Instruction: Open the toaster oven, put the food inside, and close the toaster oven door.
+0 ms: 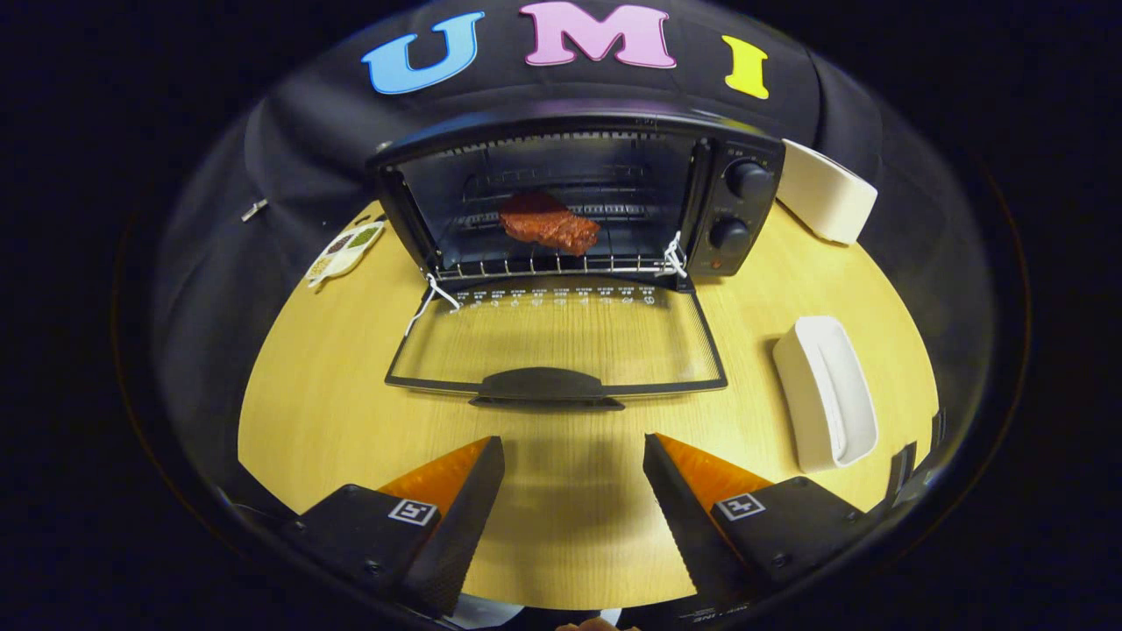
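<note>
I've got the wooden table (333, 412) spread out ahead, w/ the toaster oven (578, 197) standing at its far side against the booth wall. Oven door (561, 337) is dropped fully open, lying flat on the table toward me, handle (545, 386) nearest the gripper. The food (550, 223), a reddish-brown slab, sits inside on the wire rack (543, 263). Two white trays: one (826, 390) on the table right of the door, another (826, 191) beyond the oven's knobs. Small card (344, 251) left of the oven, prob. a sticker sheet, too small to tell. Gripper (574, 456) hangs short of the handle, fingers spread apart, nothing between them.
</note>
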### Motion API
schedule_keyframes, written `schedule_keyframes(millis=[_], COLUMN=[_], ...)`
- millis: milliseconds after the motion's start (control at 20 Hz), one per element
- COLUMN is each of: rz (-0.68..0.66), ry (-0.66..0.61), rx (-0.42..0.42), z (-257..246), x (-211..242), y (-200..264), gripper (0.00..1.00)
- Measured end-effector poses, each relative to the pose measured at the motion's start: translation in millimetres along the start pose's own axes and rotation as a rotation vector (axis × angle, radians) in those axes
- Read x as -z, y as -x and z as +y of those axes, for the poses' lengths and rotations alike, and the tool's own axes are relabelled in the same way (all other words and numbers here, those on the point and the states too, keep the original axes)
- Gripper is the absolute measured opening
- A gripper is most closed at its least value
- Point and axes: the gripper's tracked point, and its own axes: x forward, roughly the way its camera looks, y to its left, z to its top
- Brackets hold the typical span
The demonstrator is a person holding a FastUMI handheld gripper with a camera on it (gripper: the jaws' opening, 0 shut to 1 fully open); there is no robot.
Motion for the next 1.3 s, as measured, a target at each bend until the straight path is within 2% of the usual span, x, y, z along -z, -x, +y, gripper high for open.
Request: schedule_keyframes(millis=[350,650,1000,1300], rz=[0.05,0.041,-0.067,-0.216], ry=[-0.017,-0.024,0.004,-0.018], rx=[0.073,0.091,0.05,-0.004], z=[8,11,17,24], x=[9,2,-22,-72], y=[-42,-50,-6,35], gripper=[0.99,0.98,0.99,0.99])
